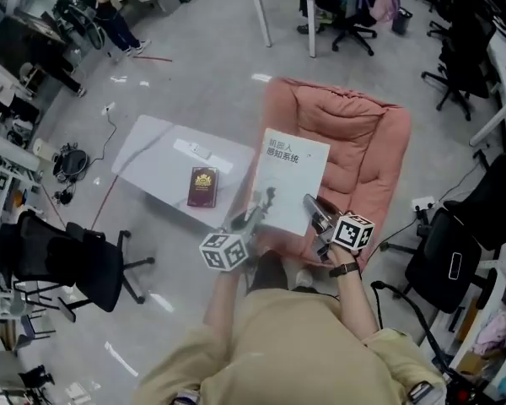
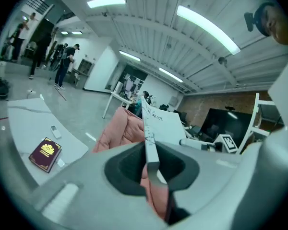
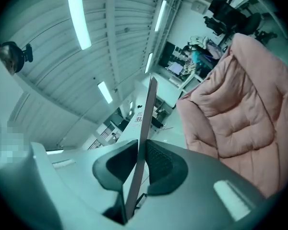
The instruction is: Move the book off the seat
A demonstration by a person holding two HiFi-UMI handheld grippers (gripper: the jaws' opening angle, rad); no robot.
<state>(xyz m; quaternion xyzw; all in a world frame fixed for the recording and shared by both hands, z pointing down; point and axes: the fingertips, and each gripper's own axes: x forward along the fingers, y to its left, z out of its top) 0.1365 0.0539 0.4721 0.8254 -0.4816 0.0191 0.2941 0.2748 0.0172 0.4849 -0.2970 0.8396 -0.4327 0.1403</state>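
We hold the book (image 1: pixel 292 178) above the pink seat (image 1: pixel 367 137). Our left claw (image 1: pixel 256 212) and right claw (image 1: pixel 314 208) each pinch its near edge. The counter (image 1: pixel 148 154) beside it has open room at its left end.

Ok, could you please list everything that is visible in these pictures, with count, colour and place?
book: 1, white, in the air above the seat
seat: 1, pink, on the floor
table: 1, white, left of the seat
booklet: 1, dark red, on the table
small device: 1, white, on the table
office chairs: several, black, around the room
left claw: 1, grey, shut on the book's near edge
right claw: 1, grey, shut on the book's near edge
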